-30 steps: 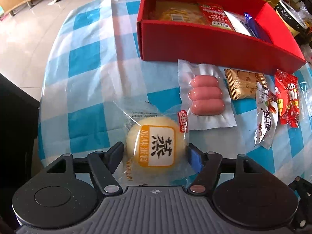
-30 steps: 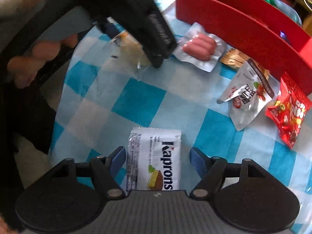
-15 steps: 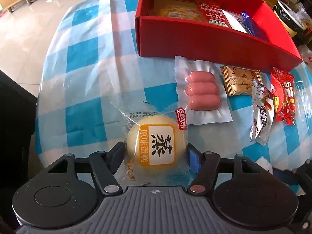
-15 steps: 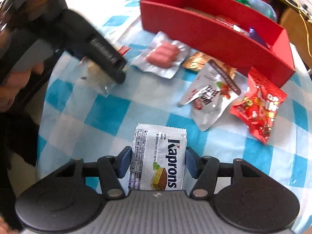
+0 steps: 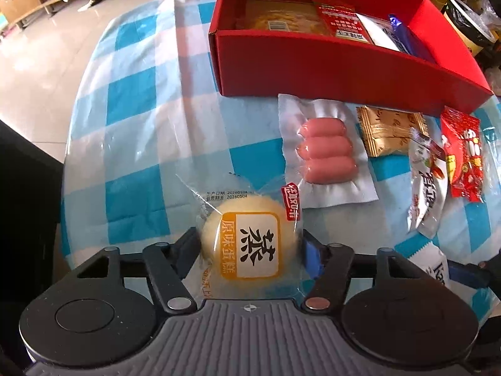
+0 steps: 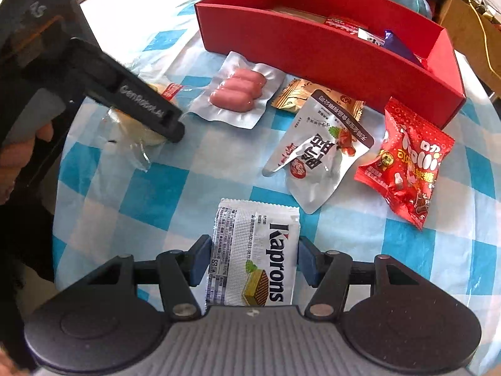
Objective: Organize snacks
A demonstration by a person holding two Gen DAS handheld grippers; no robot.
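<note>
Checkered table point(image 5: 141, 100), red box point(image 5: 313, 62) at the back: a cake point(image 5: 250, 250) is being closed on by the left tongs point(image 5: 250, 247), pads touching; a wafer pack point(image 6: 253, 253) is gripped by the right tongs point(image 6: 252, 260).

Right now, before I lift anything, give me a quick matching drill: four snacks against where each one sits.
1. steamed cake
2. Kaprons wafer
3. sausage pack
4. blue-wrapped snack

a. inside the red box
b. between the right gripper's pads
c. between the left gripper's closing jaws
d. flat on the checked cloth, below the box

Pairs: 1-c, 2-b, 3-d, 4-a
</note>
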